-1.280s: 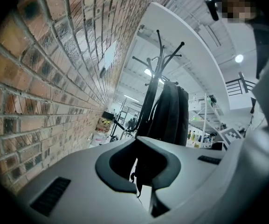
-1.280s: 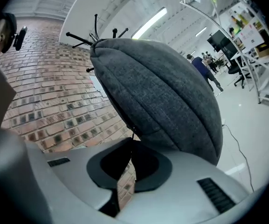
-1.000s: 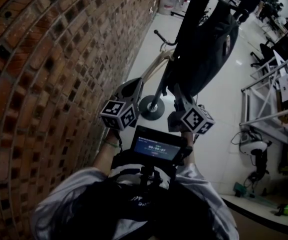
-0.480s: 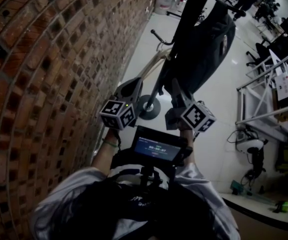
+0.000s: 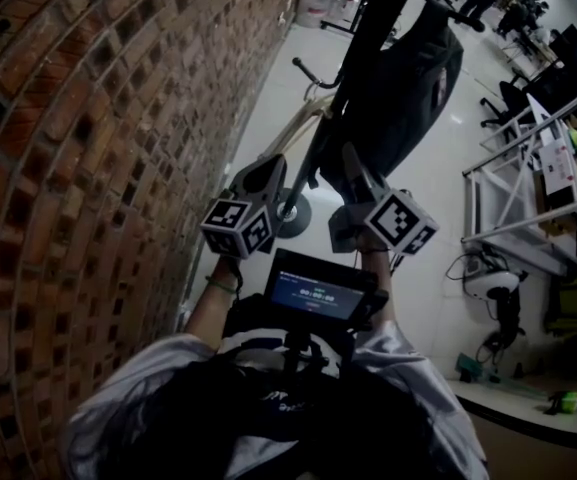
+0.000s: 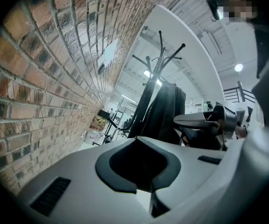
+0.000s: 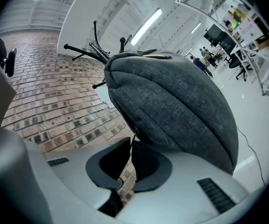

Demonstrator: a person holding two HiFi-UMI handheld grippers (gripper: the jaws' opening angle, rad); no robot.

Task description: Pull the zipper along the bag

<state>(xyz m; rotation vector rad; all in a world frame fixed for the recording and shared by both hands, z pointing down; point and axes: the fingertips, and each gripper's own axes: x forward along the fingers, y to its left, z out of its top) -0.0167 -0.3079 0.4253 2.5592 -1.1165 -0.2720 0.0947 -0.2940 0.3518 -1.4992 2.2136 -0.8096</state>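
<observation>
Just above the right claw point(image 7: 131, 148) hangs the grey bag point(image 7: 171, 101), its zipper pull point(image 7: 134, 135) clamped between the jaws.

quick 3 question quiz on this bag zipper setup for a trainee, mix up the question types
1. True or false: the left gripper is holding the grey bag.
2. The grey bag hangs from: A) a coat stand; B) a door handle; C) a ceiling hook.
3. What sits between the jaws of the right gripper?

Key
1. False. Its jaws are together with nothing between them, and the bag is off to one side.
2. A.
3. The thin dark zipper pull, which comes down from the bag's lower edge into the narrow gap between the jaws.
</observation>
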